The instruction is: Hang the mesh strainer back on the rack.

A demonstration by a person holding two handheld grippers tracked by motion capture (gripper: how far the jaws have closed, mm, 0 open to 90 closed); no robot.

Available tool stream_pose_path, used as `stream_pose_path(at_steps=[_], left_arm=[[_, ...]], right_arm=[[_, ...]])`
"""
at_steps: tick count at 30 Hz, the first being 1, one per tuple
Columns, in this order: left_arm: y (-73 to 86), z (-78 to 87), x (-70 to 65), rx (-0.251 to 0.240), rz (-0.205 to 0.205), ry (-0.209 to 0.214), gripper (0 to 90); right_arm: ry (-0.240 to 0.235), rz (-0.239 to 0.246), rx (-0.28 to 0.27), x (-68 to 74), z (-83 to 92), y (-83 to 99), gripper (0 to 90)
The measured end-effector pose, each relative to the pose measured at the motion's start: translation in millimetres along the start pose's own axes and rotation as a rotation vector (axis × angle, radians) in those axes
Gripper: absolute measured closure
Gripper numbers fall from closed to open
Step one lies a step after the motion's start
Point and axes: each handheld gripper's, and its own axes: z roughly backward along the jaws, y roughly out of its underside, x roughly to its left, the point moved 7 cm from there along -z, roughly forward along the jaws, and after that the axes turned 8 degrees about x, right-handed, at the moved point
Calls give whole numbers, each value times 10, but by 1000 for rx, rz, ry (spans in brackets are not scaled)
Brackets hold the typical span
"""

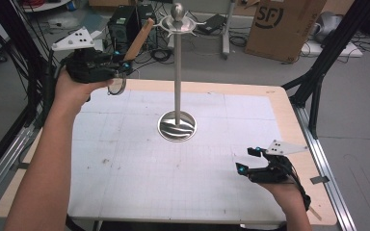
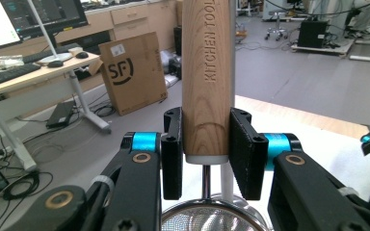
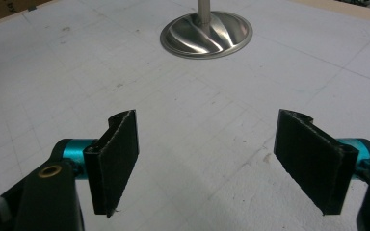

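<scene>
Now left gripper [image 1: 123, 67] squeezes strainer's wooden handle [image 2: 207, 82], up high near stand top [image 1: 178, 21]. Handle hard, light, not slippery; grip low near mesh bowl [image 2: 207, 219]. Right gripper [image 3: 217, 159] wide apart, holding nothing, low over table [image 1: 125, 159].

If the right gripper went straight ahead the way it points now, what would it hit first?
Most likely the white table mat: the right gripper, open and holding nothing, points forward and down at bare mat. The stand's round metal base lies farther along that line, though depth is hard to judge.
</scene>
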Motion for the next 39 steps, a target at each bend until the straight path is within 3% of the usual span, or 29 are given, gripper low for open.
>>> stream_pose_path(at_steps=[12, 21, 30, 39], left_arm=[[21, -106, 20, 18, 8, -3, 689], [-48, -2, 89, -22, 35, -11, 689], [-53, -101, 69, -30, 52, 13, 689], [-34, -113, 89, -22, 57, 8, 689]], right_arm=[[0, -3, -2, -10, 17, 4, 230], [-2, -1, -2, -12, 9, 6, 230], [2, -5, -7, -18, 37, 5, 230], [2, -8, -7, -28, 40, 12, 230]])
